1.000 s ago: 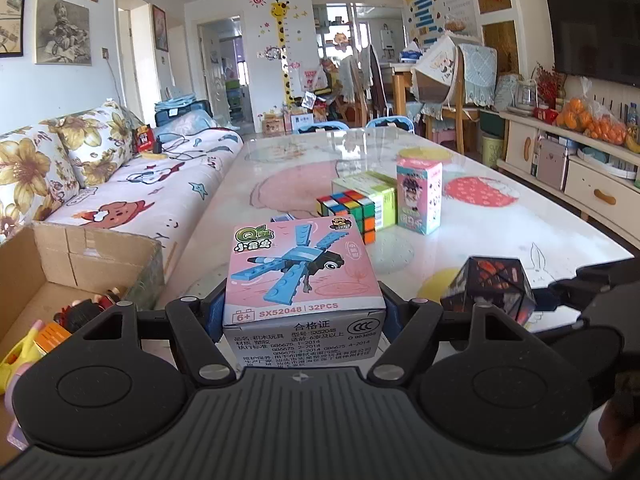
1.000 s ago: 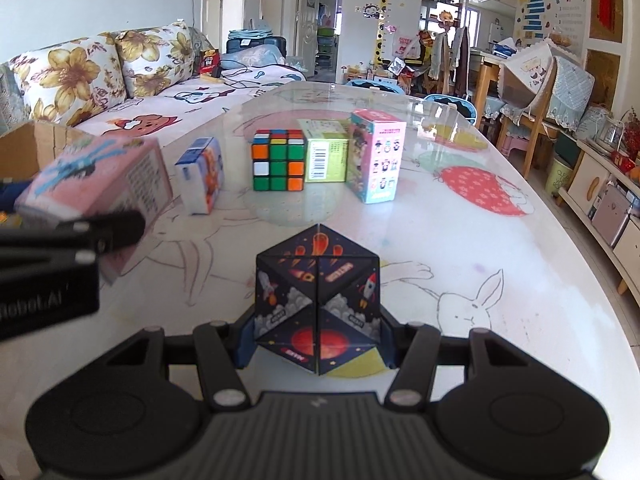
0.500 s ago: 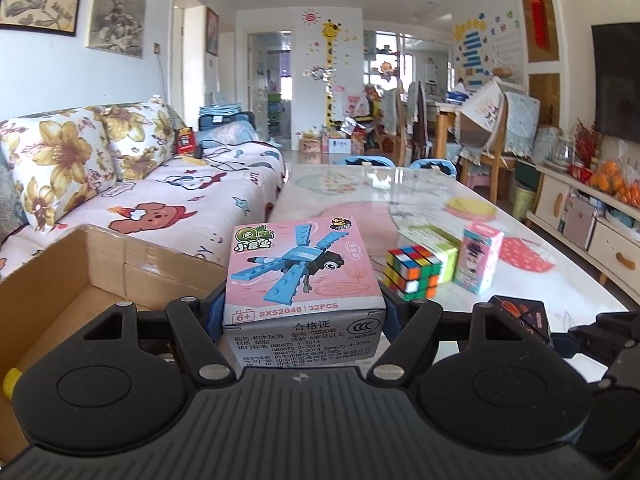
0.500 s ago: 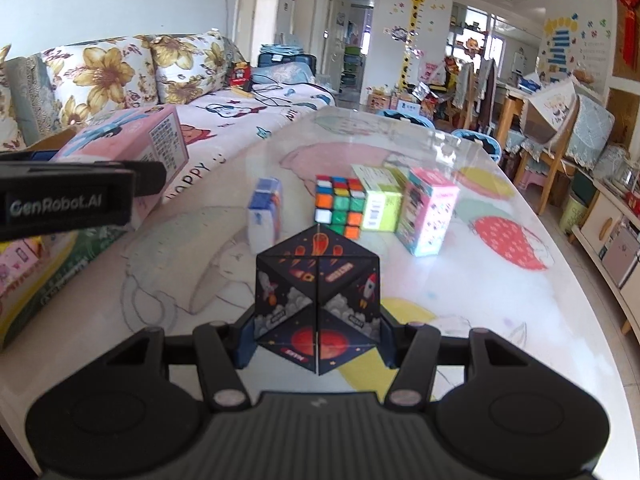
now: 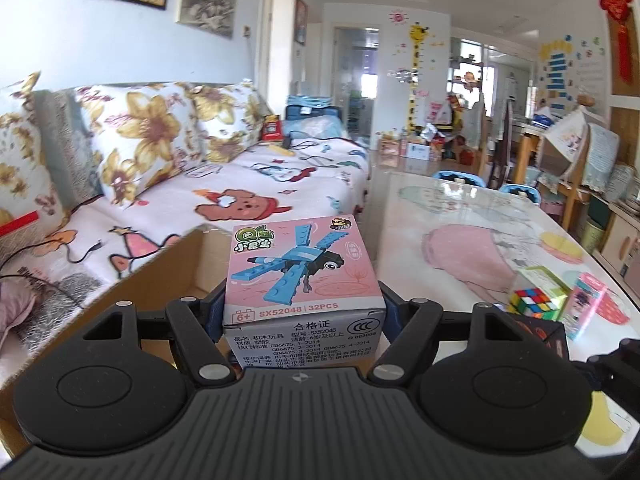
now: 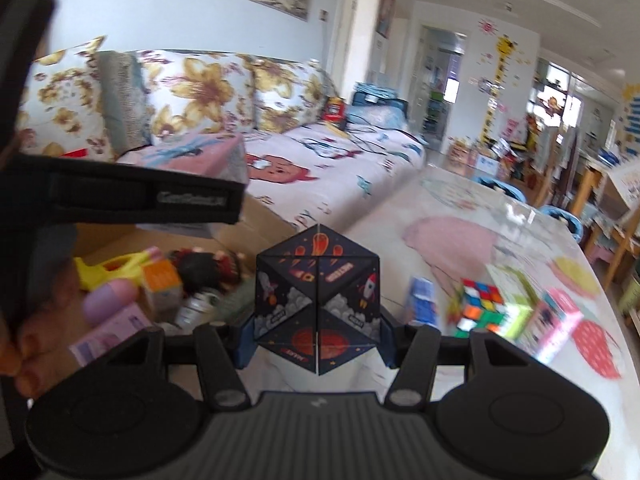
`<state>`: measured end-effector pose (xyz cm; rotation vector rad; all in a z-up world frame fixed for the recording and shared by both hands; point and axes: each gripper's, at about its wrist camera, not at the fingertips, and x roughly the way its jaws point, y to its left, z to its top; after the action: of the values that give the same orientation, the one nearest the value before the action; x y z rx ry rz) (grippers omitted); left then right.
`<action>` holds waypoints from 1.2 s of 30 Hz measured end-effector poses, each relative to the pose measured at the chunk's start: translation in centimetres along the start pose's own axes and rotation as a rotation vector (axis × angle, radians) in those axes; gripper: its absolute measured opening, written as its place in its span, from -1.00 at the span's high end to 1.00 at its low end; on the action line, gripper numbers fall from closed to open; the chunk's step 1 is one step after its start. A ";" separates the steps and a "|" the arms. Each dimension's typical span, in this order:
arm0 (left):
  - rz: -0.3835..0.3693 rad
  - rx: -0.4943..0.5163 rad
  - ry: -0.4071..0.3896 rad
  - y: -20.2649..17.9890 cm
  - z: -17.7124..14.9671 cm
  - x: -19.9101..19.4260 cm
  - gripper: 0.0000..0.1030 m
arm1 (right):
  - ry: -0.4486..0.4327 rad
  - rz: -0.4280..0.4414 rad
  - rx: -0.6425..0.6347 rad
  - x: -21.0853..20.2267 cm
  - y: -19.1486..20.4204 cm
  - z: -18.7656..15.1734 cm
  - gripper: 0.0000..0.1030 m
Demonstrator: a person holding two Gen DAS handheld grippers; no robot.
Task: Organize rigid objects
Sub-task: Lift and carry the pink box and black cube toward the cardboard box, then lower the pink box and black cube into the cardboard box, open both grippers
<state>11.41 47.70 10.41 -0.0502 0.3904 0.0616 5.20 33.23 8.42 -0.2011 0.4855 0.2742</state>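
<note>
Tilting slightly downward, each tool (image 5: 303, 312) (image 6: 318, 340) grips a box.

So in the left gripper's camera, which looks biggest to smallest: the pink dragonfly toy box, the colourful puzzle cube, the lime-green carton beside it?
1. Pink cardboard dragonfly toy box, but it sits right at the camera, so nearness inflates it.
2 and 3. Lime-green carton and multicoloured puzzle cube look alike, and the cube hides part of the carton, so I won't rank them.

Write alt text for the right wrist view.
The right tool grips a dark space-themed cube above an open cardboard box holding toys. A Rubik's cube and small cartons sit blurred on the table at right, with a floral sofa behind.
</note>
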 end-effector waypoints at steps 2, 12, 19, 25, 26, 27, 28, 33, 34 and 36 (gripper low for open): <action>0.028 -0.018 0.002 1.0 0.2 0.3 -0.73 | -0.004 0.029 -0.024 0.4 1.1 0.5 -0.10; 0.131 -0.056 0.023 4.4 0.6 -0.2 -0.74 | 0.018 0.205 -0.127 3.1 5.9 1.7 -0.10; 0.177 -0.067 0.038 5.1 0.6 -0.8 -0.75 | 0.049 0.342 -0.232 3.9 9.0 1.5 -0.11; 0.177 -0.056 0.037 4.3 0.6 -1.4 -0.94 | 0.053 0.361 -0.282 3.6 10.1 1.1 -0.27; 0.179 -0.051 0.035 4.2 0.6 -1.3 -0.94 | 0.056 0.362 -0.270 3.5 9.8 1.1 -0.28; 0.178 -0.050 0.035 4.2 0.6 -1.3 -0.94 | 0.057 0.360 -0.258 3.3 9.5 1.1 -0.30; 0.173 -0.051 0.034 4.2 0.7 -1.2 -0.95 | 0.054 0.354 -0.246 3.1 9.3 1.0 -0.35; 0.164 -0.045 0.032 4.1 0.7 -1.1 -1.00 | 0.025 0.311 -0.198 1.4 8.2 0.7 -0.51; 0.161 -0.040 0.033 4.0 0.7 -1.0 -1.00 | 0.018 0.297 -0.193 1.1 7.9 0.6 -0.56; 0.156 -0.025 0.037 3.9 0.6 -1.0 -1.00 | 0.009 0.266 -0.182 0.8 7.4 0.4 -0.60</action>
<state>10.51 51.56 11.22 -0.0460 0.4300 0.2200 3.73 40.49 7.44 -0.3162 0.4963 0.5785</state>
